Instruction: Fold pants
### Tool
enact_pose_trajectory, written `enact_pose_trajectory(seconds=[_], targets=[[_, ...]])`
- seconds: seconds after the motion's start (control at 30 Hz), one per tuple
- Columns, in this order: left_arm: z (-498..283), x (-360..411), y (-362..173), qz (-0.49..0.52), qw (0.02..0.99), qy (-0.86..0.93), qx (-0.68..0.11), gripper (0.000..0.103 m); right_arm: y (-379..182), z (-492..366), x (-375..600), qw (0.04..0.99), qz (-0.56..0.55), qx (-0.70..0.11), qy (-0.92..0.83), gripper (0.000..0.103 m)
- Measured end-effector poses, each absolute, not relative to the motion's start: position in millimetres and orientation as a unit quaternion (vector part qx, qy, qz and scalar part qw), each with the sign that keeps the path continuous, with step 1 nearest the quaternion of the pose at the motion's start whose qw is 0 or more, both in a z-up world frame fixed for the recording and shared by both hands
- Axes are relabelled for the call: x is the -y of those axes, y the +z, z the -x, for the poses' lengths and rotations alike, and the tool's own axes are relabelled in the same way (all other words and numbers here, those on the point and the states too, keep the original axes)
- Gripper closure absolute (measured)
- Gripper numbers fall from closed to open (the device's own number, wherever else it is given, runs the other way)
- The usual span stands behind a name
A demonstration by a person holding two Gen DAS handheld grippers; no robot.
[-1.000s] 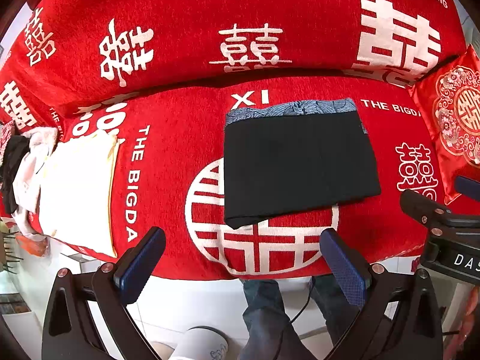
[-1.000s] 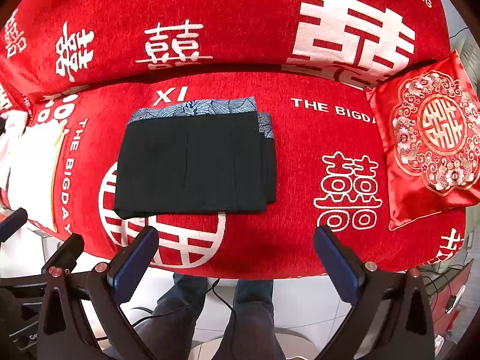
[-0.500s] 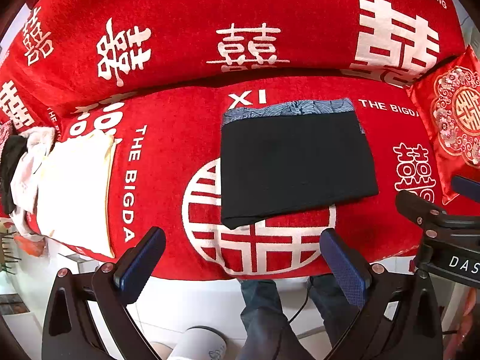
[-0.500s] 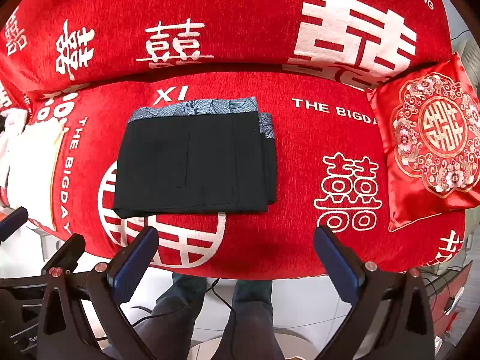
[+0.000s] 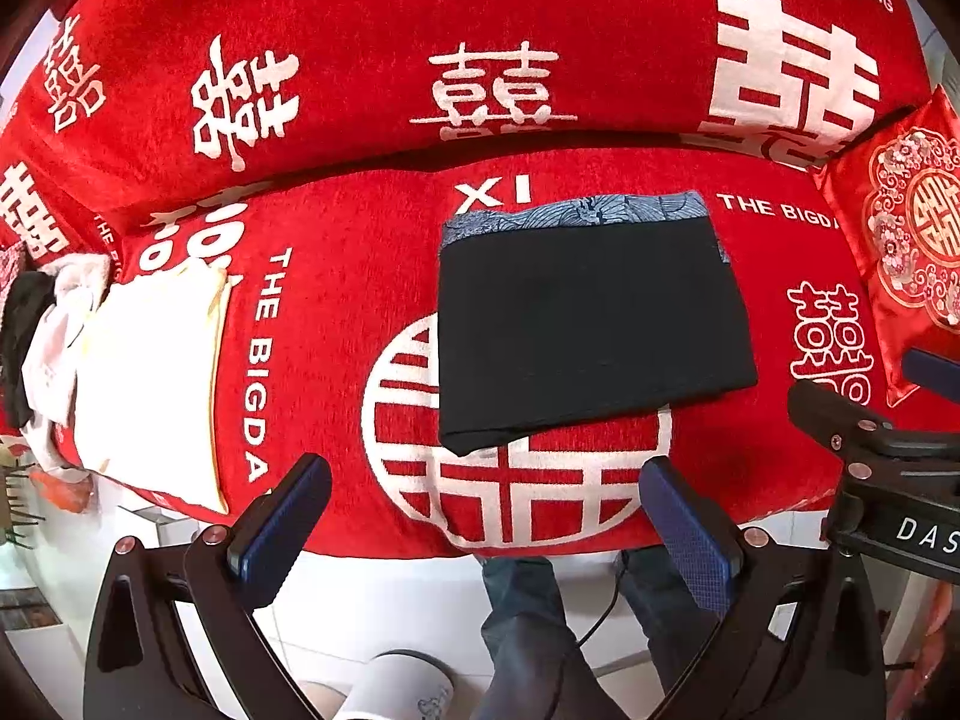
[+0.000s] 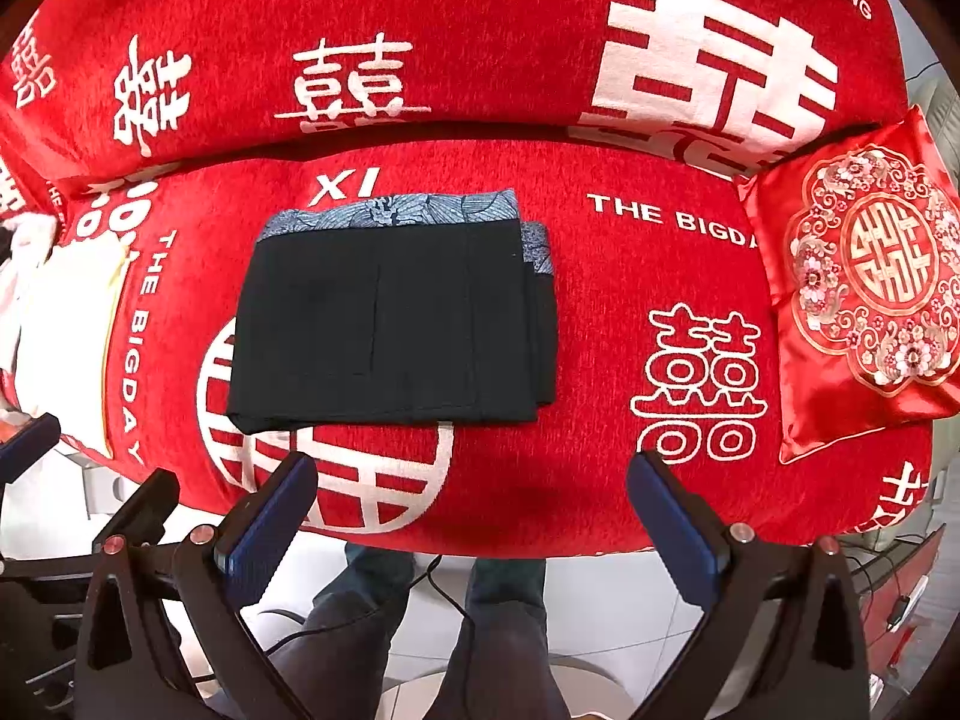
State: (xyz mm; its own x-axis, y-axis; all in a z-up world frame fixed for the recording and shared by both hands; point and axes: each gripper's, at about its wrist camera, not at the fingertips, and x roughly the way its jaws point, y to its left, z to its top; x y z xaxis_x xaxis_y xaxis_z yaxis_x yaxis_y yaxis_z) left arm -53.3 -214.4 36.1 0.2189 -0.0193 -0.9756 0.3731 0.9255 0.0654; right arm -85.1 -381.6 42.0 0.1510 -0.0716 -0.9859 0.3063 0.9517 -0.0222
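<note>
From the left wrist view, the black pants (image 5: 591, 324) lie folded into a flat rectangle on the seat of the red sofa (image 5: 336, 276), right of centre, with a blue patterned waistband (image 5: 576, 211) along the far edge. The left gripper (image 5: 480, 516) hangs off the near edge of the seat, its fingers (image 5: 279, 525) spread wide and holding nothing, well apart from the cloth. To the left sits a white folded cloth (image 5: 150, 384), and beyond it a heap of white and dark fabric, perhaps more clothing. A red embroidered cushion (image 5: 900, 240) rests at the far right. Part of the other gripper shows at the right edge.

From the right wrist view, the pants (image 6: 390, 324) lie left of centre, layered edges stepping out on their right side. The right gripper (image 6: 471, 507) is also wide and empty, near the seat's front edge. The cushion (image 6: 864, 294) leans at the right, and the person's legs in jeans (image 6: 498, 630) stand below
</note>
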Motion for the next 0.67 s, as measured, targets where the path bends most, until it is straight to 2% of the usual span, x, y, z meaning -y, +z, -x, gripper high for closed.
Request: enact_pose_trajectory(seconds=[0.67], targets=[[52.9,217.7,39.0,-0.137,0.772,-0.134,-0.606,0.000,40.4,79.5,379.9,0.753,-0.089,-0.641,-0.117,0.000]])
